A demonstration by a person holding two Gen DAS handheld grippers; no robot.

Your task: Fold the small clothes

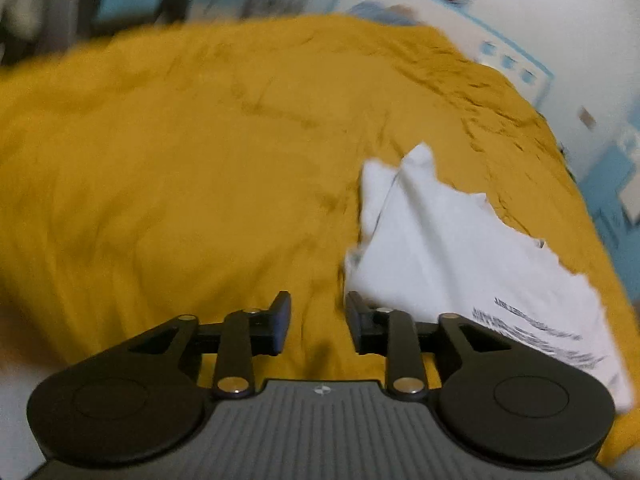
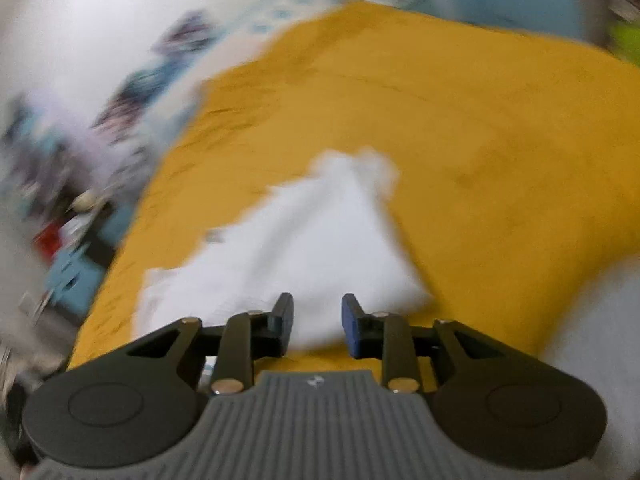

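Observation:
A white garment with black printed text lies crumpled on a mustard-yellow sheet. In the left wrist view it lies to the right of my left gripper, which is open and empty, with its right finger close to the cloth's near-left corner. In the right wrist view the same white garment lies straight ahead. My right gripper is open above its near edge, with cloth showing between the fingers. Both views are motion-blurred.
The yellow sheet covers a bed-like surface. A white wall with blue-patterned items borders its far right side. Blurred clutter and blue boxes lie beyond the sheet's left edge in the right wrist view.

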